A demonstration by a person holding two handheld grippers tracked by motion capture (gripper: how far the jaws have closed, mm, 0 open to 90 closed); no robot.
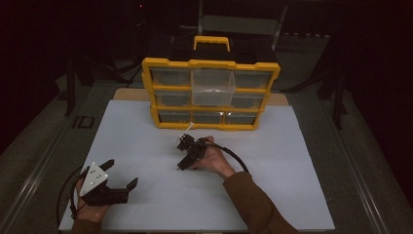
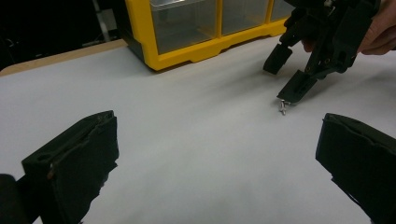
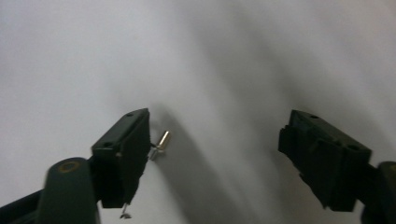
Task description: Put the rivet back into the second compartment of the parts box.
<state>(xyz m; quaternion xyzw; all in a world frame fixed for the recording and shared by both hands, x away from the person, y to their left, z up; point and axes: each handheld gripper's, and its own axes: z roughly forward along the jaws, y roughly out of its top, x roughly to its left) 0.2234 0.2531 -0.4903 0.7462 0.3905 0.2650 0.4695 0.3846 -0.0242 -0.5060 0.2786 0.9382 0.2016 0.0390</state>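
The right tongs (image 1: 182, 153) stand wide open with nothing gripped, jaws pointing down at the white bench (image 1: 146, 146) near its middle. In the right gripper view a small silver screw (image 3: 161, 143) lies on the bench just beside the inner face of one jaw, seemingly touching it, while the other jaw is well apart from it. A second small metal bit (image 3: 125, 215) shows at the lower edge of that same jaw; what it is cannot be told. In the left gripper view the same screw (image 2: 283, 108) sits right under the tip of the right tongs' lower jaw. The person's right hand (image 1: 214, 158) grips these tongs, a brown sleeve (image 1: 253, 200) behind it.

The left tongs (image 1: 122, 173) are also wide open and empty, resting low over the bench's near left corner, a grey three-cornered plate (image 1: 93, 178) on top, held by the left hand (image 1: 90, 210).

Beyond both, at the far side of the bench, stands a yellow organizer box (image 1: 210, 92) with clear drawers; its upper middle drawer (image 1: 212, 87) is pulled out toward the person. A yellow handle (image 1: 212, 43) tops it.
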